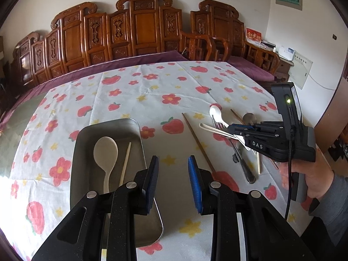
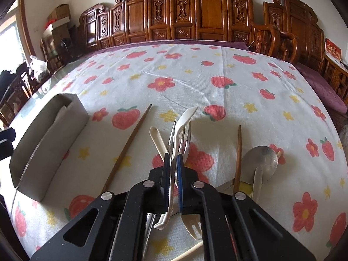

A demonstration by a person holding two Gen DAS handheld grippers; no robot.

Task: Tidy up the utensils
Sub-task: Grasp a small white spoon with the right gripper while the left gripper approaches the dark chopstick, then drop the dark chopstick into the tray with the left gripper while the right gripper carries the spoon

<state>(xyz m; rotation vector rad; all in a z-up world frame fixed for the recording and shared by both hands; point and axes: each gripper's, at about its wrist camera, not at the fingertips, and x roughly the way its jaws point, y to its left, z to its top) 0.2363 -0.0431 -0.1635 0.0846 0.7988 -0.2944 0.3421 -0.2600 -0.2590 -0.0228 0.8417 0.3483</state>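
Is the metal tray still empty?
No: the left wrist view shows a pale spoon and a light chopstick lying inside the tray.

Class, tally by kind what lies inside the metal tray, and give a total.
Cream spoon: 1
Pale chopstick: 1
Total in the metal tray: 2

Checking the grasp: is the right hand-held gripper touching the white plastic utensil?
Touching. Right wrist view shows the right hand-held gripper with jaws closed on the white plastic utensil.
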